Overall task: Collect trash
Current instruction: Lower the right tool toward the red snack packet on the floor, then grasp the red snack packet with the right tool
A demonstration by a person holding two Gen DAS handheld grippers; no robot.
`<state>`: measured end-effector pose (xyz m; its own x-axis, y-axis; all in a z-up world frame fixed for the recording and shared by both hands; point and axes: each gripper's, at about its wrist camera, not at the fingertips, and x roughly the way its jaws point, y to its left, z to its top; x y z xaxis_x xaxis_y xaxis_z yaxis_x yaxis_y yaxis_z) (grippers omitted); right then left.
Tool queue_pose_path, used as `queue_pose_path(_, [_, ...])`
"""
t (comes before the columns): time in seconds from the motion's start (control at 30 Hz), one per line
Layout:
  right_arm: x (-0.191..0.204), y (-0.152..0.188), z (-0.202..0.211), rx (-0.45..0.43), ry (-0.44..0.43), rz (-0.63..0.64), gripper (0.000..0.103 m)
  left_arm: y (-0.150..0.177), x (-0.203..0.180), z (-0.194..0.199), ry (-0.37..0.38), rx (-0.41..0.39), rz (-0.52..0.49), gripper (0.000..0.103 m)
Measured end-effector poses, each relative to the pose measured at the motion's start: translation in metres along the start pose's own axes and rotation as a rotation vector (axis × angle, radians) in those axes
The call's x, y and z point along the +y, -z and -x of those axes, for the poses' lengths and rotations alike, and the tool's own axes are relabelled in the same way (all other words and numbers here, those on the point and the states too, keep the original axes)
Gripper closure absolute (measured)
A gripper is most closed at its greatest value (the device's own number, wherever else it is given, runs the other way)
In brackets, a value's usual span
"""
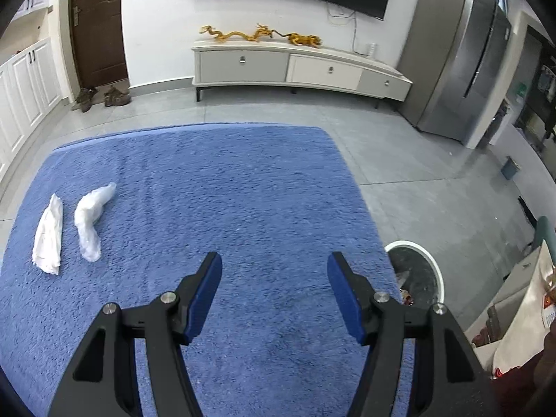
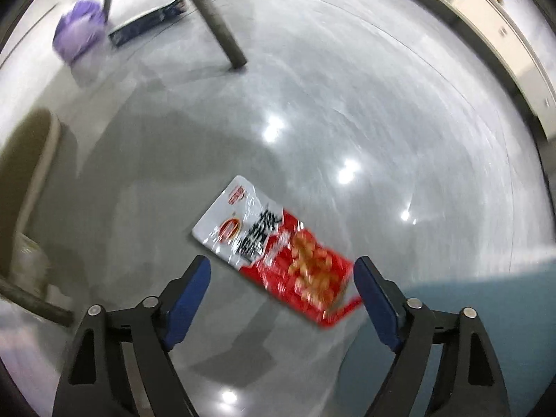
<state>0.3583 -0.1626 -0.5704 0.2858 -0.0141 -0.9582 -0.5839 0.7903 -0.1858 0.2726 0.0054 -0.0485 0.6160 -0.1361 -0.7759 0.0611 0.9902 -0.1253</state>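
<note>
My left gripper [image 1: 274, 260] is open and empty above a blue rug [image 1: 226, 191]. A crumpled white tissue [image 1: 48, 236] and a clear plastic wrap [image 1: 90, 219] lie on the rug at the far left. A round white-rimmed trash bin [image 1: 422, 274] with litter inside stands off the rug's right edge, just right of the gripper. In the right wrist view, my right gripper [image 2: 281, 267] is open over a red and white snack wrapper [image 2: 274, 250] that lies on the grey floor between and just beyond the fingertips. The view is motion-blurred.
A white TV cabinet [image 1: 299, 69] and a grey fridge [image 1: 462, 62] stand against the far wall, shoes [image 1: 100, 97] by the door. In the right wrist view a table leg [image 2: 215, 17], a purple bag [image 2: 80, 34] and the rug's edge [image 2: 486, 288] surround the wrapper.
</note>
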Motion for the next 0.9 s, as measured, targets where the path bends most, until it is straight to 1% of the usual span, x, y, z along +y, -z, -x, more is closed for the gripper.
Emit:
queue_pose_path(0.03, [-0.002,-0.002,-0.007,-0.004,-0.024,0.005,0.018,-0.001,0.0,-0.001,-0.004,0.001,0.001,0.042])
queue_pose_path(0.17, [-0.009,-0.005,-0.026,-0.009,-0.045,-0.007,0.017,-0.002,0.0,-0.003,0.007,0.0,0.006,0.042])
queue_pose_path(0.27, [-0.013,-0.007,-0.041,0.007,-0.059,-0.022,0.014,0.001,-0.005,-0.003,0.011,0.004,-0.005,0.042])
queue_pose_path(0.33, [-0.015,-0.006,-0.049,0.017,-0.082,-0.017,0.008,0.001,-0.006,-0.003,0.015,0.002,-0.004,0.042])
queue_pose_path(0.43, [-0.02,-0.004,-0.054,0.025,-0.138,-0.027,0.004,0.001,-0.006,-0.002,0.021,-0.005,0.0,0.042])
queue_pose_path(0.47, [-0.02,0.0,-0.056,0.037,-0.174,-0.038,0.0,0.001,-0.005,-0.002,0.02,-0.006,0.002,0.042])
queue_pose_path(0.57, [-0.018,0.012,-0.054,0.029,-0.181,-0.033,0.0,0.001,-0.003,-0.003,0.024,-0.003,0.01,0.042])
queue_pose_path(0.7, [-0.007,0.037,-0.046,0.034,-0.173,-0.072,0.0,0.004,0.0,-0.003,0.039,-0.004,0.024,0.042])
queue_pose_path(0.73, [-0.004,0.041,-0.043,0.036,-0.173,-0.077,0.003,0.004,0.002,-0.003,0.043,-0.006,0.026,0.042])
queue_pose_path(0.77, [0.001,0.046,-0.038,0.035,-0.172,-0.08,0.008,0.004,0.003,-0.003,0.047,-0.008,0.03,0.042])
queue_pose_path(0.8, [0.005,0.049,-0.032,0.027,-0.171,-0.089,0.023,0.005,0.004,-0.003,0.051,-0.01,0.034,0.042])
queue_pose_path(0.83, [0.009,0.052,-0.027,0.018,-0.17,-0.094,0.057,0.005,0.004,-0.003,0.056,-0.011,0.036,0.042])
queue_pose_path(0.87, [0.011,0.051,-0.021,0.005,-0.167,-0.099,0.08,0.006,0.005,-0.002,0.06,-0.011,0.037,0.042])
queue_pose_path(0.9, [0.011,0.048,-0.019,0.012,-0.165,-0.111,0.102,0.008,0.004,-0.002,0.064,-0.01,0.037,0.042])
